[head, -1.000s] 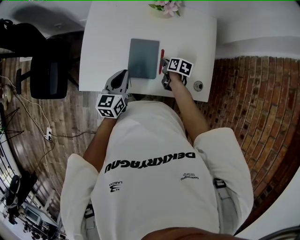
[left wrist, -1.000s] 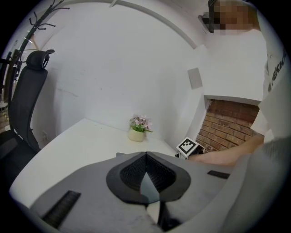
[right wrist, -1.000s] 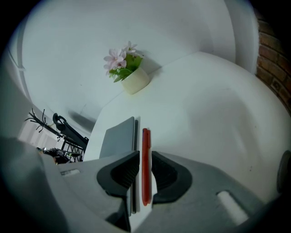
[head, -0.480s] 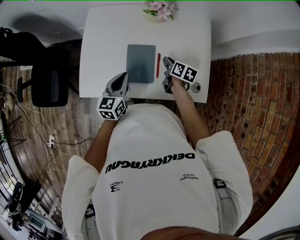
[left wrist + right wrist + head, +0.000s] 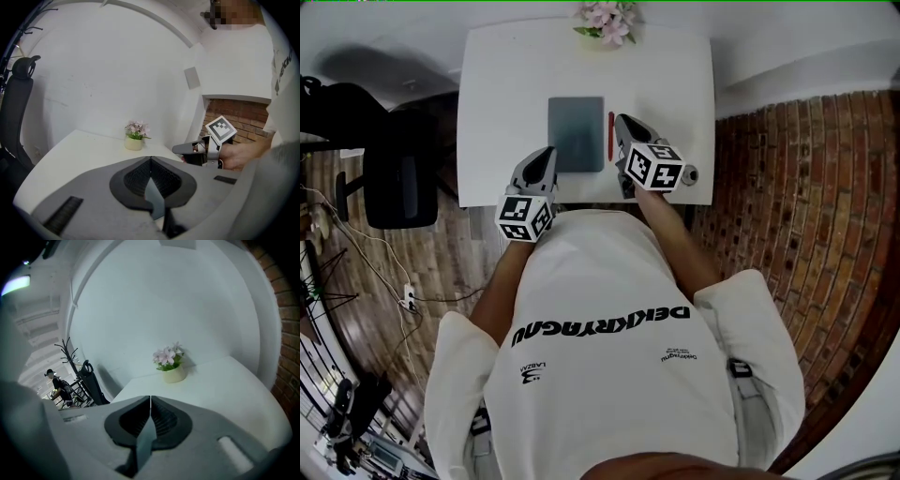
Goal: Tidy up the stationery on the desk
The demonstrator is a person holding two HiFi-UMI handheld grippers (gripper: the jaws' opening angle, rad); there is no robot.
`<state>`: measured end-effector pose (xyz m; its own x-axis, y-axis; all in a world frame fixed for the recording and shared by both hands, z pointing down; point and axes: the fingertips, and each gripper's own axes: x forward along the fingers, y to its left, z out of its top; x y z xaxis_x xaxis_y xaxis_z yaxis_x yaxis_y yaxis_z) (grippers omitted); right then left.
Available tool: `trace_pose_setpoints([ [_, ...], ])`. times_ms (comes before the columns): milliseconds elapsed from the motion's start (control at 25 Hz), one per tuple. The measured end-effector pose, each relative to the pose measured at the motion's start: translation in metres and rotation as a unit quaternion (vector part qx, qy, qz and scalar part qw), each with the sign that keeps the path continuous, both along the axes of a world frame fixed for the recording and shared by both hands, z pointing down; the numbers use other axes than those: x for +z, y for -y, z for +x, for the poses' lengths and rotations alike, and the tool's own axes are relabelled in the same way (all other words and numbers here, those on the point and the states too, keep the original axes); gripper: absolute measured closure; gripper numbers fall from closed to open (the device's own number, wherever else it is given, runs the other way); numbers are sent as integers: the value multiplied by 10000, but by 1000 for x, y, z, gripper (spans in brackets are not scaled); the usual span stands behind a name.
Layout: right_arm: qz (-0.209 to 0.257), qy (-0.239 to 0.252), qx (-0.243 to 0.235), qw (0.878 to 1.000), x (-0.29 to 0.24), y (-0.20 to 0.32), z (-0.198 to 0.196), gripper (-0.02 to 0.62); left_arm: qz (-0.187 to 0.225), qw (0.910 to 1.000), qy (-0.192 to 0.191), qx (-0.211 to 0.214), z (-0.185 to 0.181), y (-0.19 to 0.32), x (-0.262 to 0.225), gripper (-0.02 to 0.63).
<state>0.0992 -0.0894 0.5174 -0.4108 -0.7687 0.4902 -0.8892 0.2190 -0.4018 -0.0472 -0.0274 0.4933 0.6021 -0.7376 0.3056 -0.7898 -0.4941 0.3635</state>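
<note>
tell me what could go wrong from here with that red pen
The right tongs have just closed on nothing while the red pen lies on the desk: going down shut, they could shove it against the grey notebook close beside it. The small round object at the desk's right edge sits near those tongs and could get knocked off.

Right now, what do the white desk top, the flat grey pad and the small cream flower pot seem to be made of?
White rectangular desk top: likely laminated or painted board; smooth, matte, no grain.
Flat grey rectangular pad: thin, rounded corners, dull sheen; plastic or faux-leather cover, can't tell which.
Small cream flower pot: smooth and plain; ceramic or plastic.
</note>
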Motion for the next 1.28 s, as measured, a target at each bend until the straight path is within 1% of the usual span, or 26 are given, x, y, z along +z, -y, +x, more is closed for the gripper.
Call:
trace_pose_setpoints([
  [200,534,-120,-116,9984,-18,-6,-7,603,96,9999,41,116,8,6,-4,609],
  [400,796,-170,-176,9965,-29,-17,-11,603,195,9994,106,278,17,9,-7,609],
  [560,1038,-242,-329,9938,-36,-27,-16,603,265,9990,111,341,21,11,-9,609],
  [920,1318,-239,-666,9888,-41,-40,-31,603,455,9975,205,503,28,12,-14,609],
  [1080,1316,-334,-731,9880,-40,-41,-32,603,516,9969,258,529,30,11,-16,609],
  [1280,1299,-341,-768,9880,-38,-43,-35,603,541,9967,278,537,29,10,-16,607],
])
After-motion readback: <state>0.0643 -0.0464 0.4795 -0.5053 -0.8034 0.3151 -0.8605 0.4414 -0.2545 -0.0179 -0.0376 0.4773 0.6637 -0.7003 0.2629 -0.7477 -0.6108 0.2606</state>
